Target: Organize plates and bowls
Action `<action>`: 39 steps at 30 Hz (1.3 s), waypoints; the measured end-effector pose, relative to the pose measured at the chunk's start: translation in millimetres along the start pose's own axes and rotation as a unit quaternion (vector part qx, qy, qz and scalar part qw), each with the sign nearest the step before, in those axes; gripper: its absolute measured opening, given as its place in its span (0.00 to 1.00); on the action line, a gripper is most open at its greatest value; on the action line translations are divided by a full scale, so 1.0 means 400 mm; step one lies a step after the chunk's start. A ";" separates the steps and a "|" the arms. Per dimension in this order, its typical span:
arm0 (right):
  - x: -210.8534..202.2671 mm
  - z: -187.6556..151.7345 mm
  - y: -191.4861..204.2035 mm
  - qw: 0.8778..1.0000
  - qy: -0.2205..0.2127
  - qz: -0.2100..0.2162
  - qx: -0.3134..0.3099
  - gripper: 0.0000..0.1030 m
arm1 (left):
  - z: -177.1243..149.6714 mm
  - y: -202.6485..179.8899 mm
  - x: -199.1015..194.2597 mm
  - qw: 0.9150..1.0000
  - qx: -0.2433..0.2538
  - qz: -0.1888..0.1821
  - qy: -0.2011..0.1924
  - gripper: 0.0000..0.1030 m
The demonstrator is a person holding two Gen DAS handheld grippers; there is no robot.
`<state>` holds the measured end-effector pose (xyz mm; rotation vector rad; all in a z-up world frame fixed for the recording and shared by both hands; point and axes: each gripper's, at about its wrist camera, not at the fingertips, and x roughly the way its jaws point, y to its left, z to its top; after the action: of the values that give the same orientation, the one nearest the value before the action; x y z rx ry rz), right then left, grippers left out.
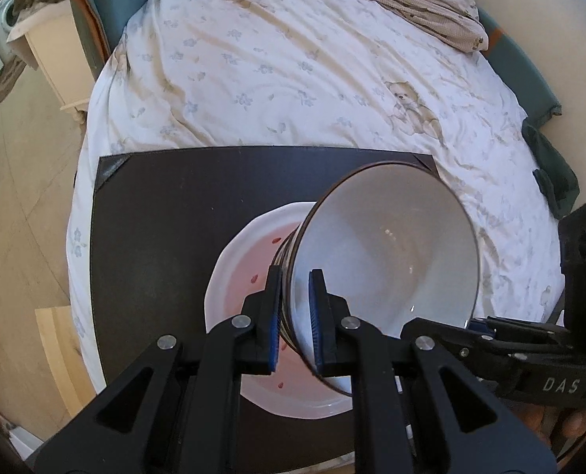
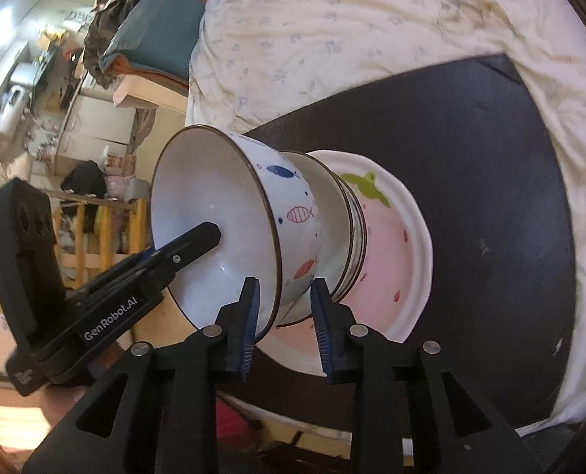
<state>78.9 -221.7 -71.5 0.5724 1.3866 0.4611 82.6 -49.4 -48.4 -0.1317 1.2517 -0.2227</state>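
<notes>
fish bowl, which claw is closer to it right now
Left. The left claw is clamped on the fish bowl rim; the right claw straddles the rim, its pads open and apparently clear of it.

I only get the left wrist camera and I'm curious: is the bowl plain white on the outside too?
Observer: No, the bowl has blue and red fish painted on its outside.
Operator: And underneath it, is everything pink?
Observer: Not quite. The plate has a green shape near its rim.
Operator: Is anything else squeezing it?
Observer: No. The right gripper has its jaws apart, with one finger on either side of the rim.
</notes>
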 end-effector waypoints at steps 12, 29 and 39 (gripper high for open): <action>-0.010 0.011 -0.016 1.000 0.009 -0.006 0.018 0.36 | -0.004 -0.013 -0.005 1.000 0.017 0.008 -0.004 0.11; -0.029 -0.004 -0.029 0.998 -0.054 0.015 -0.038 0.39 | -0.006 0.004 0.001 1.000 0.011 0.014 -0.012 0.11; -0.090 -0.037 -0.029 0.993 -0.107 0.003 -0.053 0.43 | -0.066 -0.013 -0.088 0.993 0.025 0.067 -0.091 0.54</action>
<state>59.3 -251.3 -51.8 0.5230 1.1500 0.4622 46.5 -45.4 -23.0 -0.0238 1.0676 -0.1233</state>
